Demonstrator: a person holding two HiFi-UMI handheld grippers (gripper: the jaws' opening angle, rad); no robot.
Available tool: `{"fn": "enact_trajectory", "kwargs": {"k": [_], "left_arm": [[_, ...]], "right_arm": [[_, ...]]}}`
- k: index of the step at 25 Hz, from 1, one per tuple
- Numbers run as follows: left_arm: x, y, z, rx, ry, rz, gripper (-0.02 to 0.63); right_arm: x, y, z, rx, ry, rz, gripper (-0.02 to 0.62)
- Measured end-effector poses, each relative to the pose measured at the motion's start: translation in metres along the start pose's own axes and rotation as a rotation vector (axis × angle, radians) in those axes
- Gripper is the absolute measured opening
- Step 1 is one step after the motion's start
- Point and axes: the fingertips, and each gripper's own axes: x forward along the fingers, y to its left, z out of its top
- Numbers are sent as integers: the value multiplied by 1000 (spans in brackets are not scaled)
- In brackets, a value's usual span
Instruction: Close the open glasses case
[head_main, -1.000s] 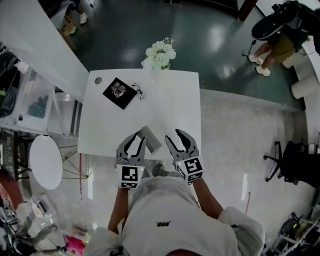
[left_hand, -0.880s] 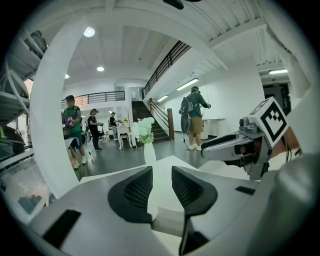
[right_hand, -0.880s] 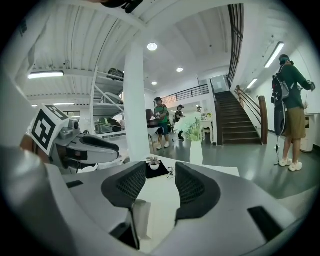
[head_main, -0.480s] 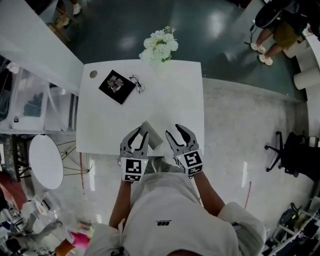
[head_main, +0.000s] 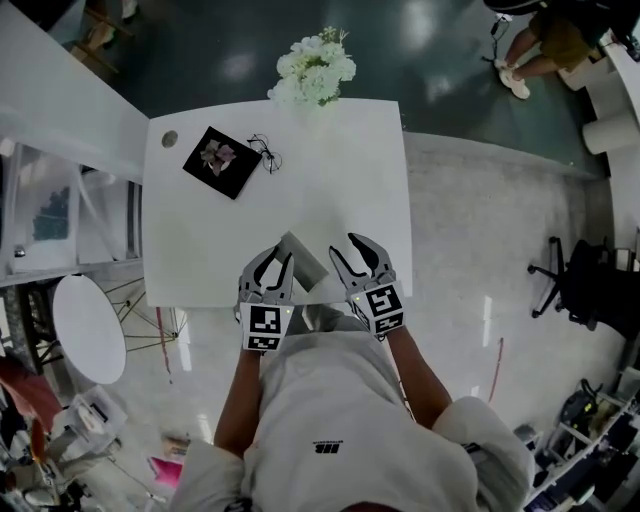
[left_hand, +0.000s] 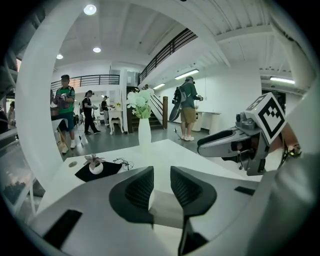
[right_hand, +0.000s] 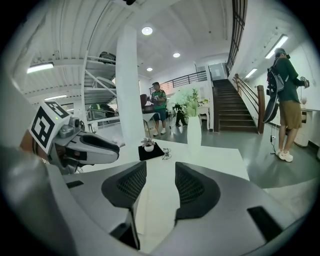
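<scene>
The glasses case (head_main: 302, 263) lies open on the white table (head_main: 340, 190), close to the table's near edge and about midway along it. In the head view it reads as a grey box turned at an angle to that edge, with a paler strip along one side.

The left gripper (head_main: 277, 262) hangs over the table's near edge. Its jaws are spread with a narrow gap between them. In the left gripper view (left_hand: 161, 182) the case (left_hand: 165, 209) shows through that gap, low and just ahead of the ribbed pads (left_hand: 140, 187). Whether either pad touches the case cannot be told.

The right gripper (head_main: 352, 254) also reaches in over the table's near edge, further toward the table's right side. Its jaws stand apart, and in the right gripper view (right_hand: 155, 187) only bare table top shows between them. The two grippers flank the case, one at each side.

Toward the table's far-left corner lies a black mat (head_main: 218, 162) carrying a small potted ornament (head_main: 213, 154). A pair of glasses (head_main: 265, 153) rests on the table just beside the mat. At the middle of the table's far edge stands a white vase (left_hand: 144, 134) holding white flowers (head_main: 312, 70).
</scene>
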Motion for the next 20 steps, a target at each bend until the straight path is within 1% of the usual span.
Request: {"fn": "enact_trajectory", "kwargs": {"k": [9, 14, 20], "left_arm": [[20, -5, -27, 7, 44, -44, 114], [29, -11, -43, -8, 81, -58, 111], [39, -16, -54, -13, 85, -76, 112]], "right_arm": [[16, 2, -24, 21, 48, 9, 179], [22, 4, -42, 17, 81, 15, 176], [30, 6, -57, 11, 109, 21, 175]]}}
